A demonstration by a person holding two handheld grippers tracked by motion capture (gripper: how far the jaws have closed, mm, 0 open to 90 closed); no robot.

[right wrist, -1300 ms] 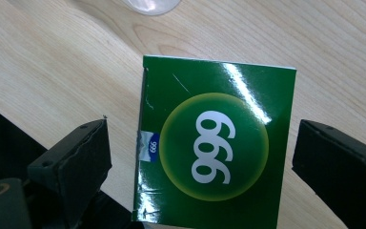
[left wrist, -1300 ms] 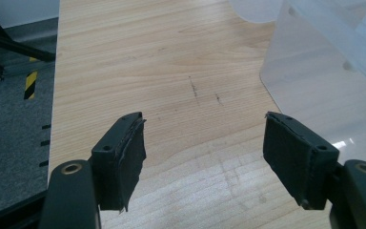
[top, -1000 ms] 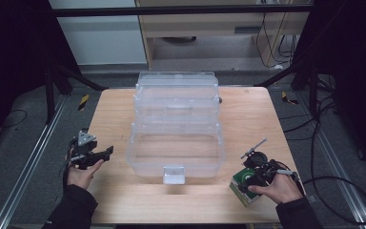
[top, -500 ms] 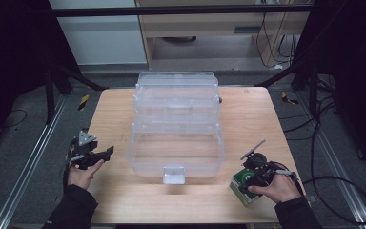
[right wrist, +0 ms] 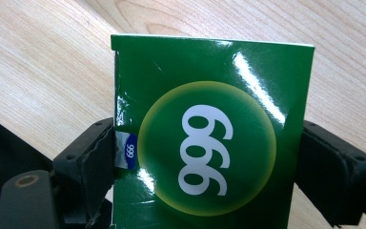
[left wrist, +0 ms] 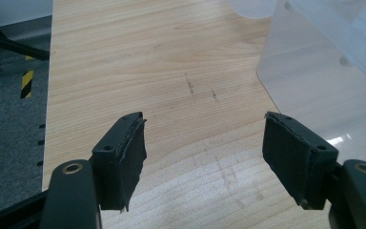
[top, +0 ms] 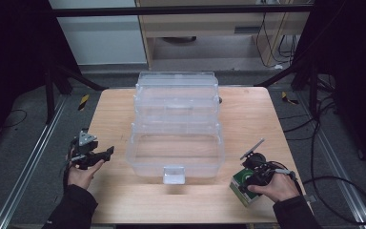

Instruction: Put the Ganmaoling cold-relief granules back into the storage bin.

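Note:
A green carton with a white "999" in a yellow circle lies at the table's front right corner. My right gripper straddles it. Its jaws have just been closing with the carton between them, and both pads now touch the carton's sides. A hand holds that gripper low over the carton. My left gripper is open above bare wood with nothing between its pads. It hovers at the front left, pointing toward a clear plastic storage box.
The clear storage box stands open in stepped tiers mid-table, with a white latch at its front. The wooden table has dark frame legs and cables around it. The table's left edge drops to grey floor.

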